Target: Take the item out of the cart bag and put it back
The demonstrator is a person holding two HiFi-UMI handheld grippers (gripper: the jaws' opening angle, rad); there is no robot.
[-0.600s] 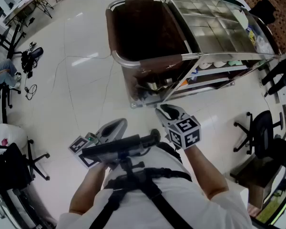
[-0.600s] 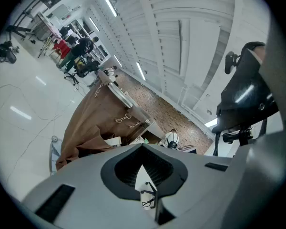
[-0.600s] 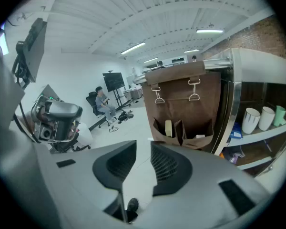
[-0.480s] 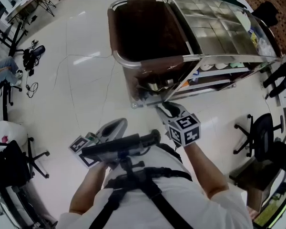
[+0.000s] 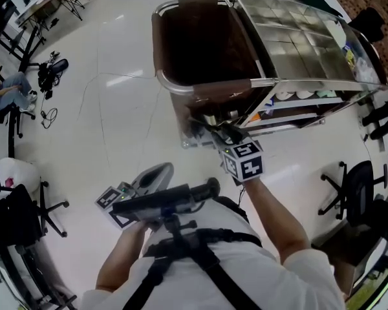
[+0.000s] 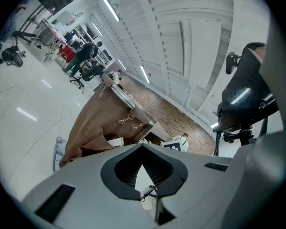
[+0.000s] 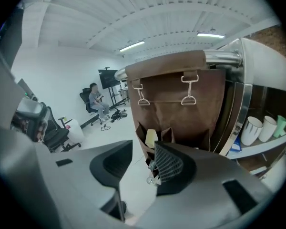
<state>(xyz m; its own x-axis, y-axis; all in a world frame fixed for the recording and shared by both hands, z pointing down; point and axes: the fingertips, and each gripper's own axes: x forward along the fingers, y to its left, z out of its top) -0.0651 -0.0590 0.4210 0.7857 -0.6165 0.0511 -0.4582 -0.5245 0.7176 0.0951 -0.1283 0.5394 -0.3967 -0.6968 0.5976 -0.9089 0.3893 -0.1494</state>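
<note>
Right gripper (image 5: 225, 135) nearer, jaws apart, empty; pale item (image 7: 151, 137), perhaps a card, upright in cart bag (image 7: 181, 106) pocket just ahead; left gripper (image 5: 157, 174) jaws together

Bright, even light, fisheye-warped edges (floor (image 5: 116, 76) glare)

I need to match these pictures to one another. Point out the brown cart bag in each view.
Head view: brown cart bag, upper centre, seen from above.
Left gripper view: brown cart bag, left of centre, above the jaws.
Right gripper view: brown cart bag, centre, beyond the jaws.
Shared landmark: steel rail holding the bag's top.
</note>
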